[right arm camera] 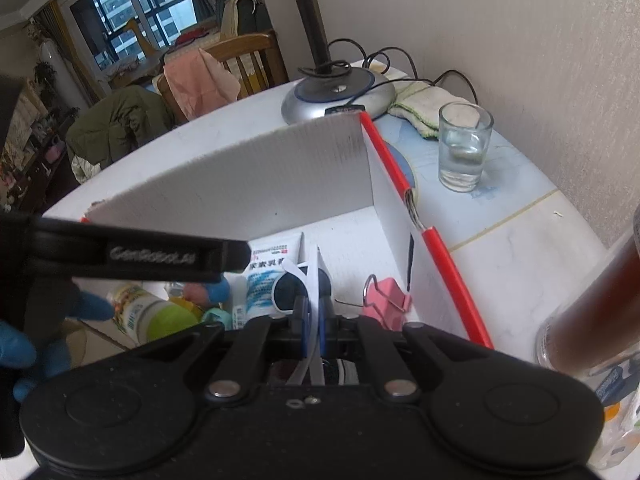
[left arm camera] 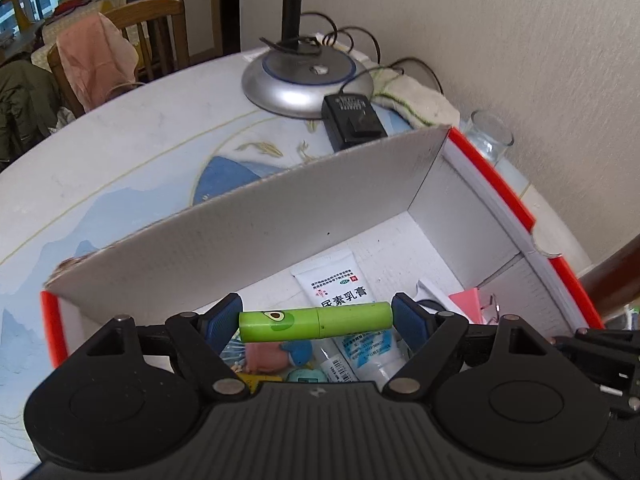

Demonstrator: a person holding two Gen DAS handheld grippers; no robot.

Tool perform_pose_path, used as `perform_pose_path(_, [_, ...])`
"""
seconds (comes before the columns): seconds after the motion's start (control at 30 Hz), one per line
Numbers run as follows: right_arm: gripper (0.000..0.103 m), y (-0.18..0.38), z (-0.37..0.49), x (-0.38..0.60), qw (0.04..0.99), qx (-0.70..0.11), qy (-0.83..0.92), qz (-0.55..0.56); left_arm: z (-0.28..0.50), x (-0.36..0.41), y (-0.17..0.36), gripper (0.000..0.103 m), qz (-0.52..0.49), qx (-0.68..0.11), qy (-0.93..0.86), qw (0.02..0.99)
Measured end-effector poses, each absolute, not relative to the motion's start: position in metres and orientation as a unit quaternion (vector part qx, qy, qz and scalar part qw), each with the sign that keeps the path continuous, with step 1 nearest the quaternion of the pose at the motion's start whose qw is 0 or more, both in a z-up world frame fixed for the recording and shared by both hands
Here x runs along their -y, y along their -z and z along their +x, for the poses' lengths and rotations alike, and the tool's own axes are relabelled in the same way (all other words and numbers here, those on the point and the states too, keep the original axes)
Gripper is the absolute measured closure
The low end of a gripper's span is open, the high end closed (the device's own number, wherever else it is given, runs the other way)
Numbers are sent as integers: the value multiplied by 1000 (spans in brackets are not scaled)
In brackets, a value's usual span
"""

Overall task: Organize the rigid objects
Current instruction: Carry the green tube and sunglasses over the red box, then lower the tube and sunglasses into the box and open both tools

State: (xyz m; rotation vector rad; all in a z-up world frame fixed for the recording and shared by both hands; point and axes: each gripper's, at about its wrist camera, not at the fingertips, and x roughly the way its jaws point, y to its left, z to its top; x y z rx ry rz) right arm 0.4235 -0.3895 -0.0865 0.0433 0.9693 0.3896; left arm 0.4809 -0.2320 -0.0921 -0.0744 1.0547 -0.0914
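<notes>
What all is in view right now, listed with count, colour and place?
box: one, white with red edges, on table
green tube: one, held endwise in left claw, over box
ointment tube: one, white, box floor
sunglasses: one, white frame, in right claw
binder clip: one, pink, in box
glass: one, clear, right of box
lamp base: one, silver, behind box
gloved hand: one, blue, left edge
</notes>
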Motion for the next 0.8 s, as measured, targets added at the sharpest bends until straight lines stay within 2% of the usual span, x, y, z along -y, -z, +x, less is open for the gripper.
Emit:
perform_pose_path(0.4, [98, 96, 427, 387, 850, -490, -192, 22, 491, 229, 115, 21, -39, -534, 43, 844])
perform_pose_path(0.8, [96, 86, 417, 389, 851, -488, -194, 30, 469, 216, 95, 21, -55, -497, 35, 865])
